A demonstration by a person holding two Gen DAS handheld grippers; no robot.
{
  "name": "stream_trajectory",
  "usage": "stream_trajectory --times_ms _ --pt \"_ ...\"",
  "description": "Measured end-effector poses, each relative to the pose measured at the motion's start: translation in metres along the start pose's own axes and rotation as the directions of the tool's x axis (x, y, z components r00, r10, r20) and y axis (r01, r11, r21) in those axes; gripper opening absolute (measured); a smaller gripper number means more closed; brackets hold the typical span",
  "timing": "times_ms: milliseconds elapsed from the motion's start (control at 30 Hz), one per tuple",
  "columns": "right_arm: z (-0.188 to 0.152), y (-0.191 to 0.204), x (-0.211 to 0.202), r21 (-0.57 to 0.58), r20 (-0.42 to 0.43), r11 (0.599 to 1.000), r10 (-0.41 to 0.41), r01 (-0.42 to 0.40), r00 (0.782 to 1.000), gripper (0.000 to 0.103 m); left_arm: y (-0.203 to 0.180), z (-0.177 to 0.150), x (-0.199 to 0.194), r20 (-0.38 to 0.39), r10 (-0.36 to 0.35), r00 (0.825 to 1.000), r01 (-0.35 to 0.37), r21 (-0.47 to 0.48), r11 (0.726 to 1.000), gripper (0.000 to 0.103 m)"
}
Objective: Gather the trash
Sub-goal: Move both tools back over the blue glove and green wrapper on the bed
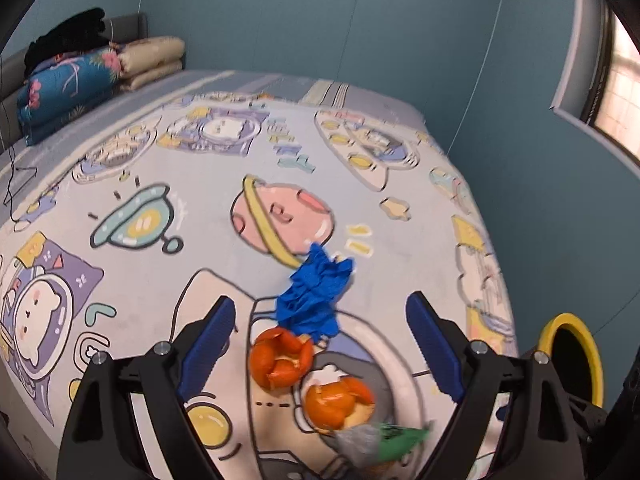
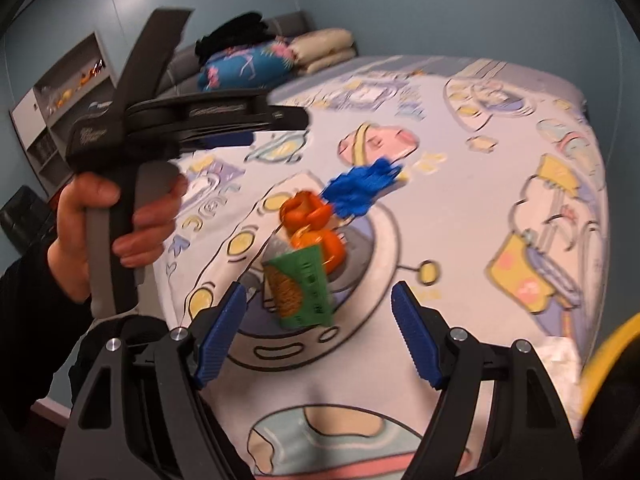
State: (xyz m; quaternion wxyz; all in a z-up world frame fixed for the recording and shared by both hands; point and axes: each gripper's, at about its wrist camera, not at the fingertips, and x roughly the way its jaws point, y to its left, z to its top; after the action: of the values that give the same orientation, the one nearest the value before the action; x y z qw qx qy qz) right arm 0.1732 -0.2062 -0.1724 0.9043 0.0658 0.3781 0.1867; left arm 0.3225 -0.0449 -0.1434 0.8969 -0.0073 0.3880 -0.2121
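Up on the bed (image 1: 168, 264), both grippers, left (image 1: 320, 344) and right (image 2: 318, 332), jaws wide apart, holding nothing, orange peels (image 1: 280, 360), blue glove (image 1: 316, 296), green wrapper (image 2: 304, 292) lay close together.

I am in a home bedroom. Before me spreads a wide bed under a pale cartoon-printed bedsheet (image 1: 168, 280) of astronauts and planets. At its far left corner, against a grey headboard (image 1: 128, 24), sit folded beige quilts (image 1: 154, 60), a blue floral quilt (image 1: 68, 88) and black clothing (image 1: 66, 38). Plain blue-grey walls (image 1: 320, 20) enclose it, with a window (image 1: 618, 92) beyond the bed's right edge.
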Motion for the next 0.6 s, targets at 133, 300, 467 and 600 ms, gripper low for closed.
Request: stream_trajectory --times_ms 133,300,467,600 --pt "0.000 0.006 0.023 -0.014 -0.035 1.000 -0.006 0.005 0.999 0.071 0.007 -0.004 0.026 -0.056 0.003 0.998 -0.002 0.011 1.000 0.084" --pt "-0.001 0.014 0.045 -0.038 -0.070 0.999 -0.013 0.011 0.997 0.071 0.006 -0.005 0.055 -0.114 0.017 0.993 -0.010 0.058 0.998 0.084" --pt "-0.003 0.013 0.057 -0.031 -0.091 0.999 -0.023 0.020 0.996 0.070 0.000 -0.001 0.082 -0.174 0.030 0.984 -0.010 0.115 0.993 0.084" --pt "-0.003 0.008 0.069 -0.014 -0.118 0.999 -0.035 0.034 0.992 0.064 -0.006 0.001 0.106 -0.229 0.048 0.972 -0.013 0.152 0.988 0.084"
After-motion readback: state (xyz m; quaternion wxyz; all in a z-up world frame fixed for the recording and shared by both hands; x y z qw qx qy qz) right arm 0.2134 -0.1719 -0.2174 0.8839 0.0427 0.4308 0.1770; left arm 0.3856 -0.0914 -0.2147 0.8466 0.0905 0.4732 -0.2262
